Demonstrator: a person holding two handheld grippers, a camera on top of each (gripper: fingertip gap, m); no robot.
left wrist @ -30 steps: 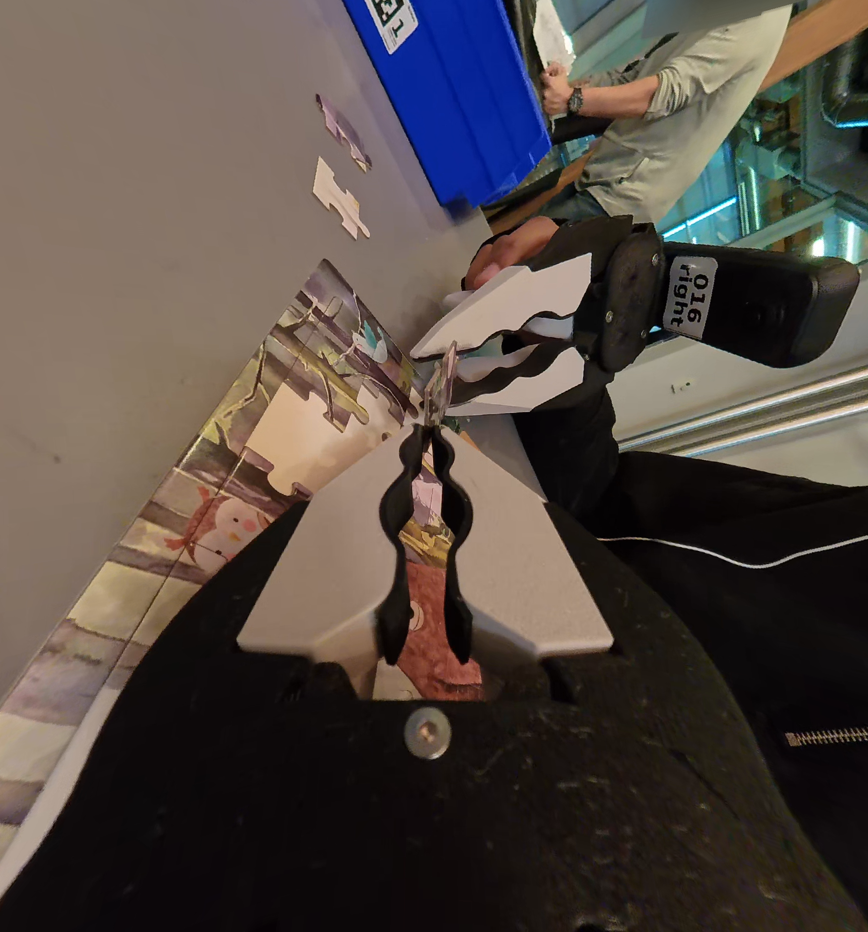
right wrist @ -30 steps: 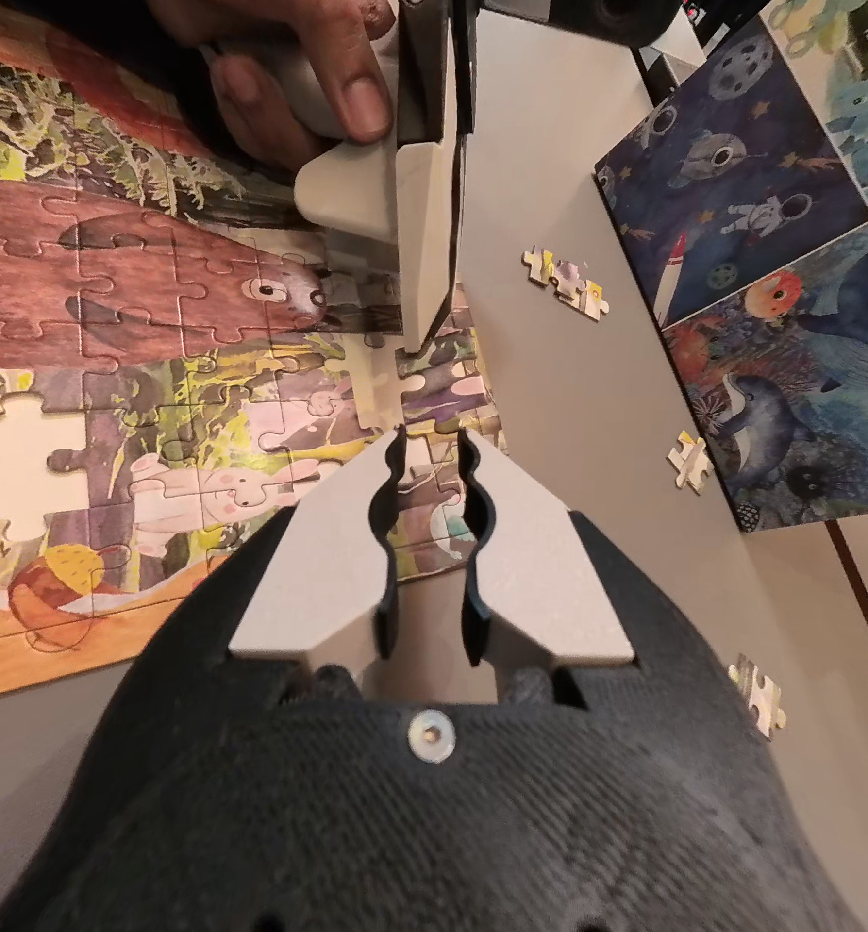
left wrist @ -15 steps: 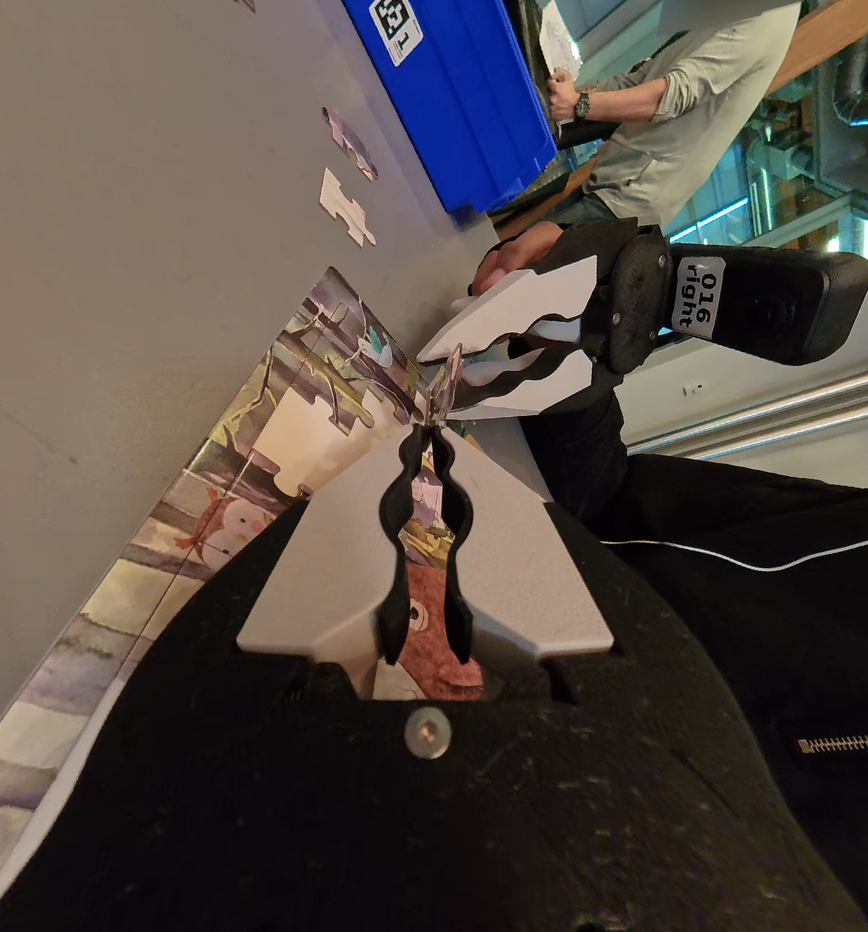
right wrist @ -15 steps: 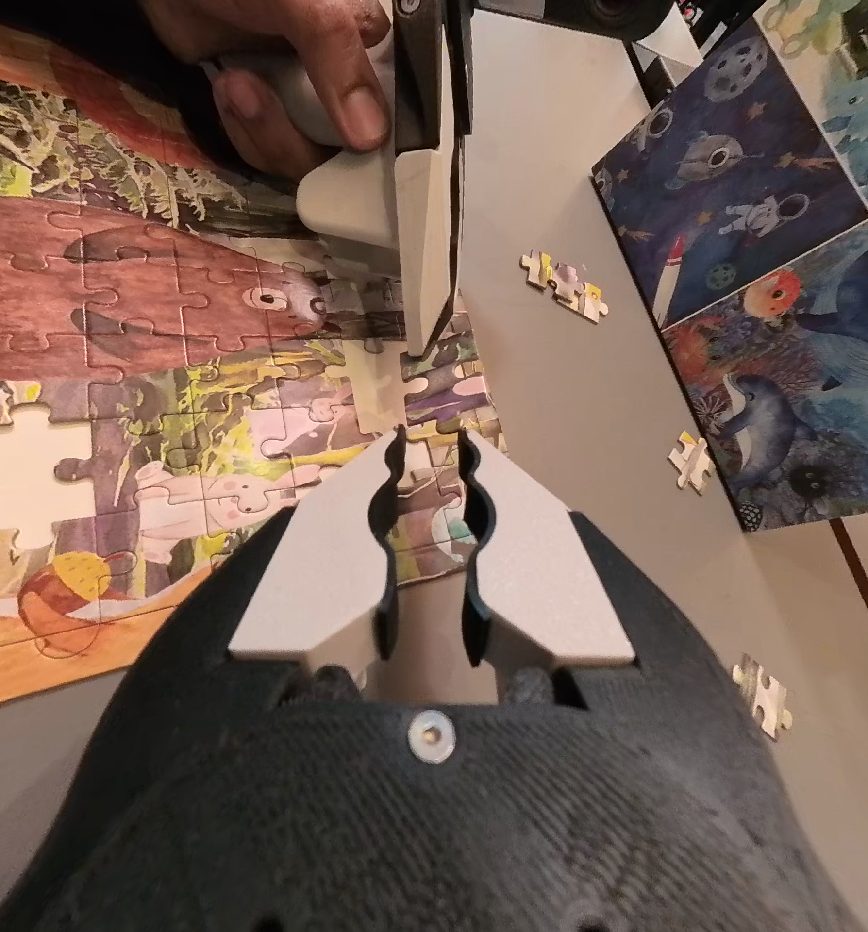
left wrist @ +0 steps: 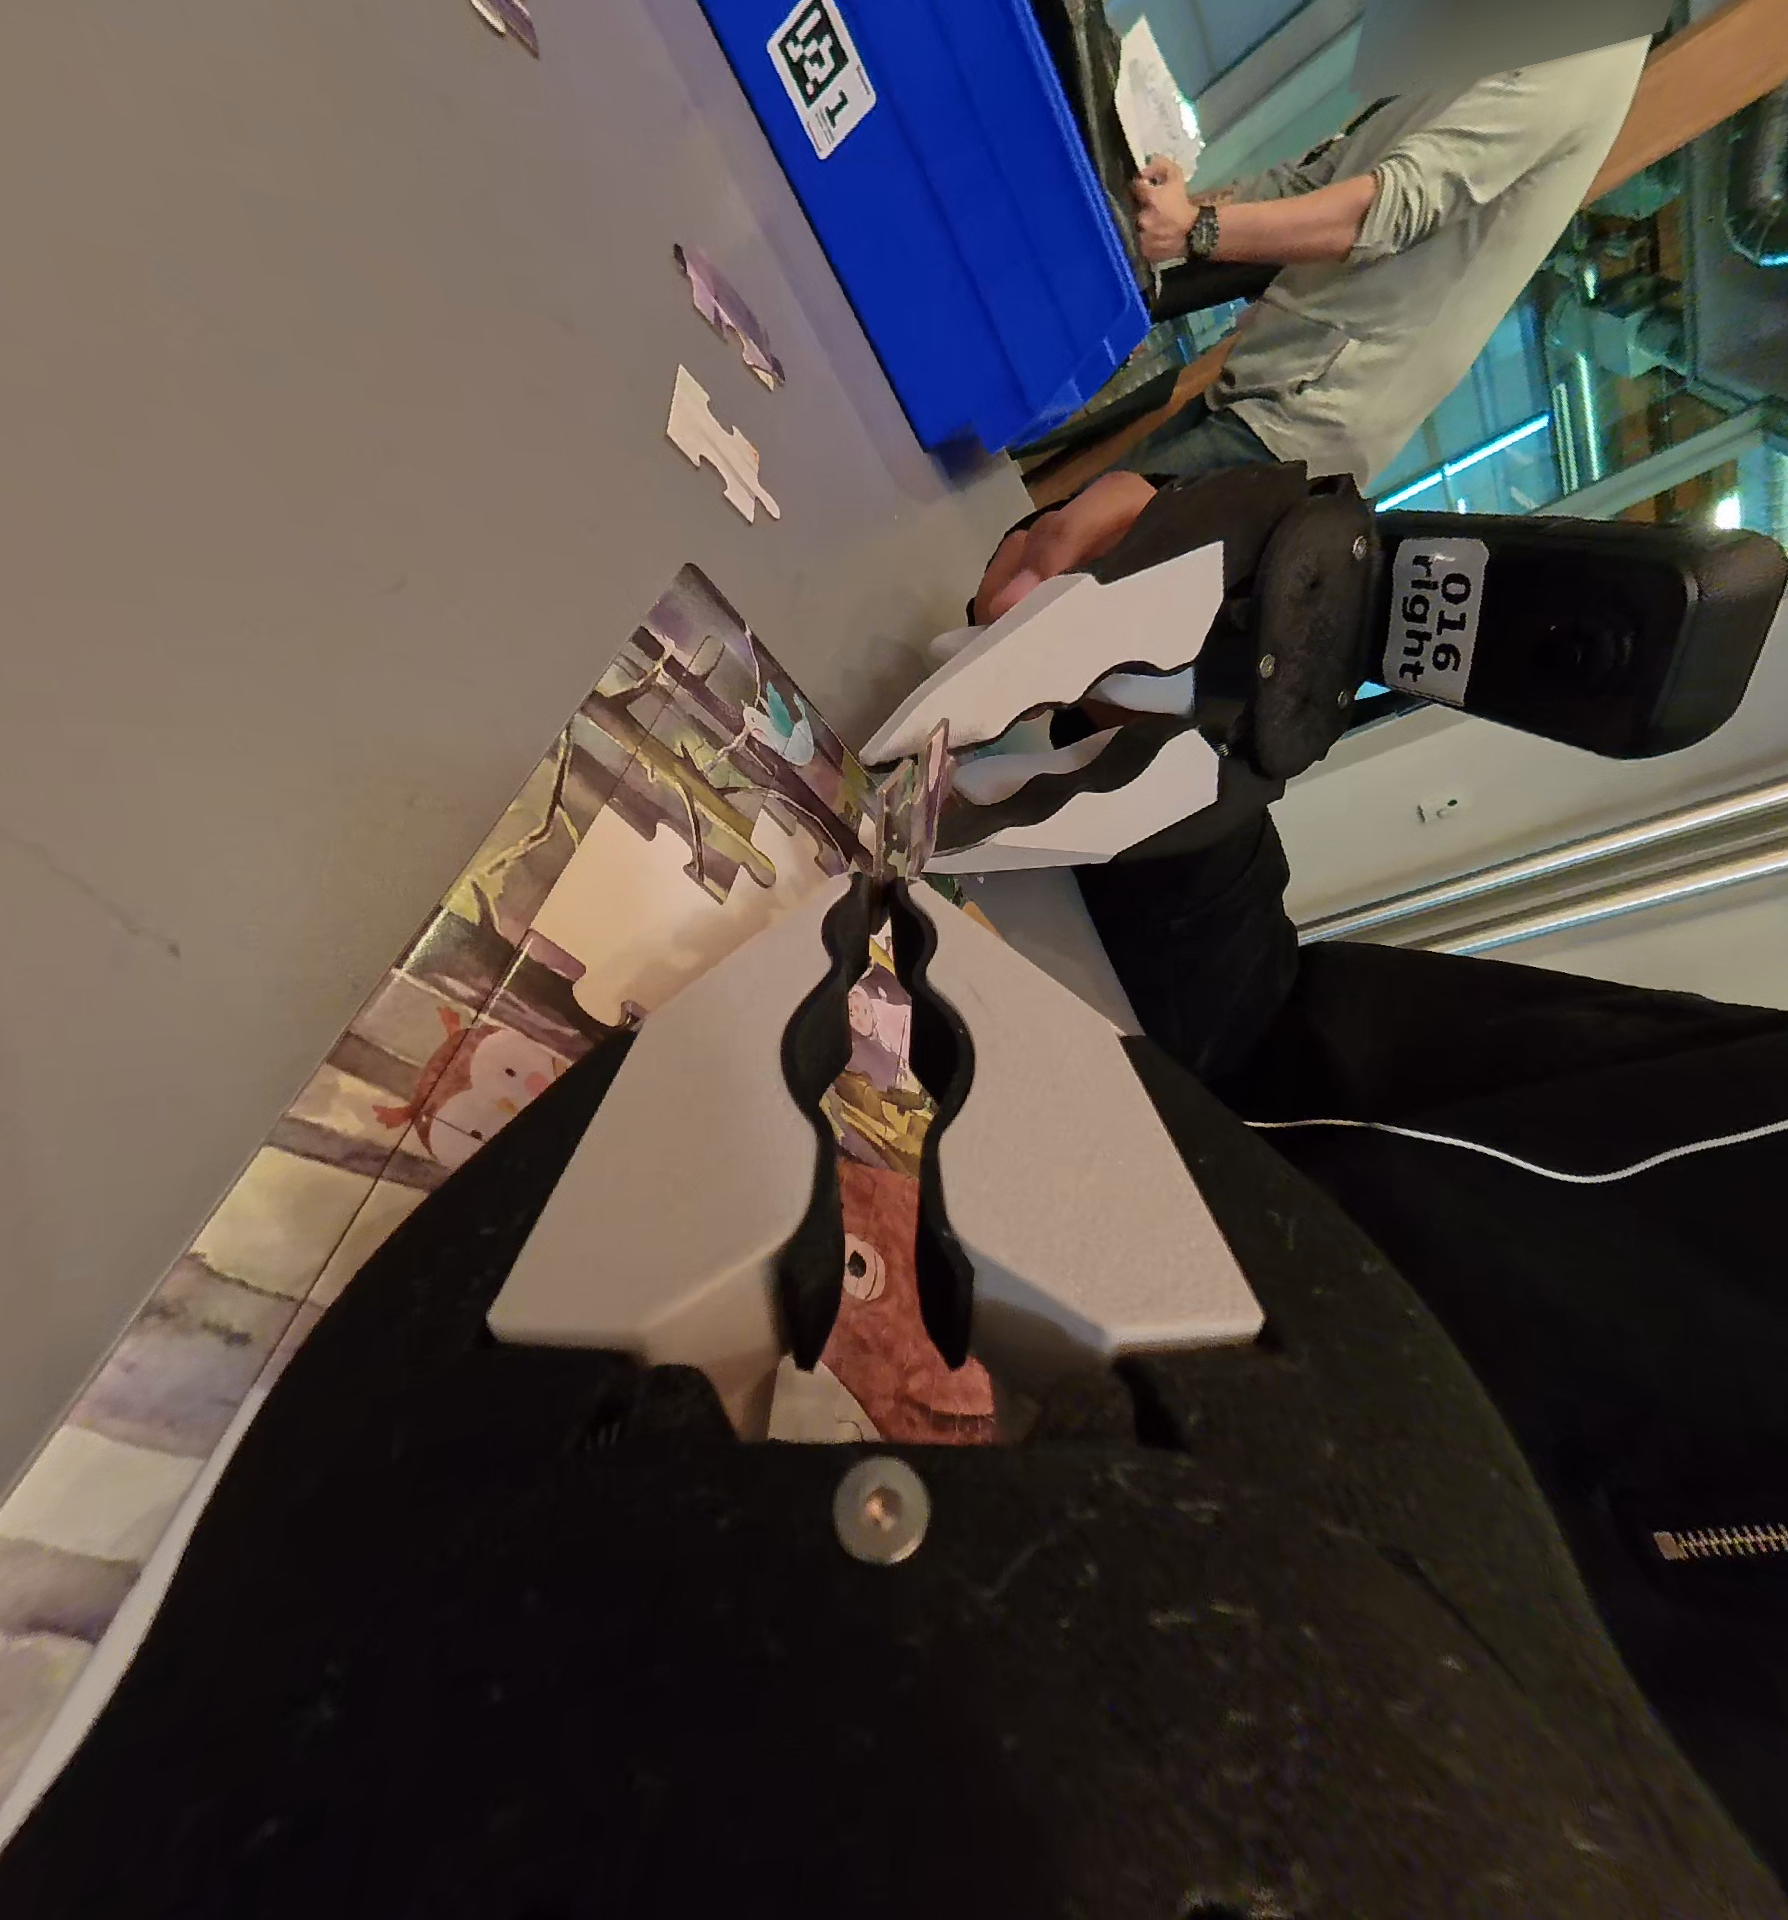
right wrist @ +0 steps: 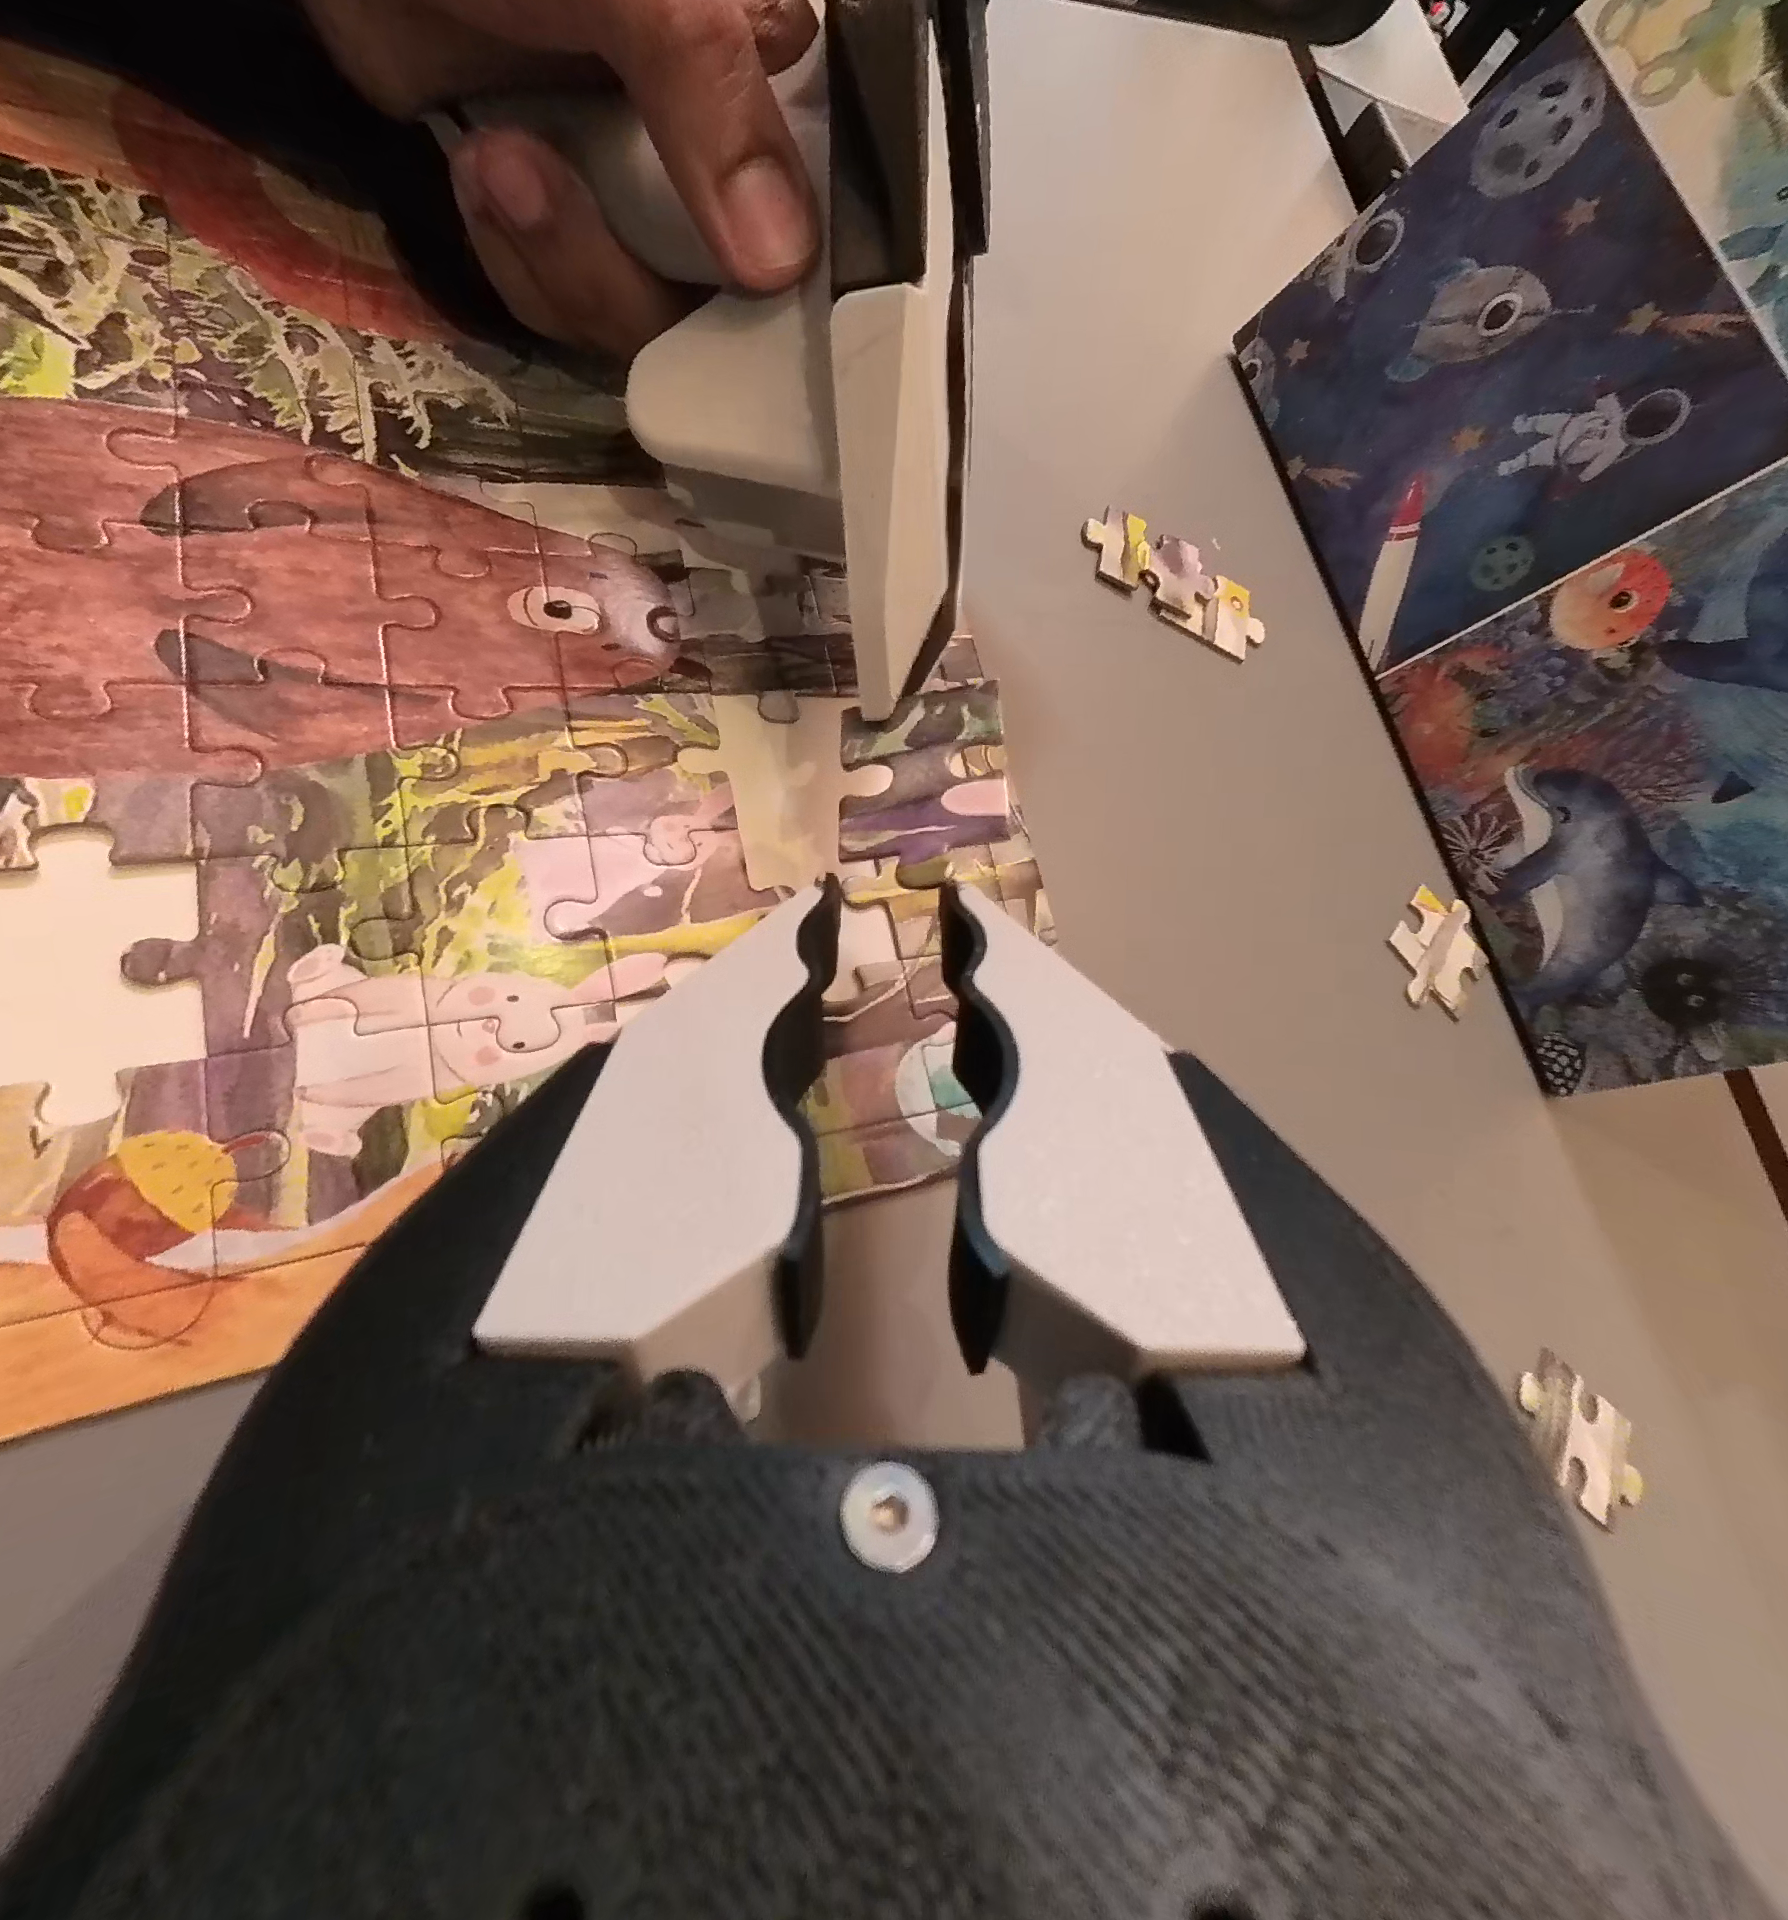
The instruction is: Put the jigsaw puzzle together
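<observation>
Grey table (right wrist: 1129, 312): puzzle (right wrist: 298, 644), loose pieces (right wrist: 1176, 582)

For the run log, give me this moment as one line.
left gripper: shut on puzzle piece | right gripper: open | puzzle: gaps unfilled

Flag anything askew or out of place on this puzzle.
One puzzle piece stands on edge instead of lying flat, pinched at the tips of the left hand-held gripper. Several loose pieces lie off the puzzle on the table.
</observation>
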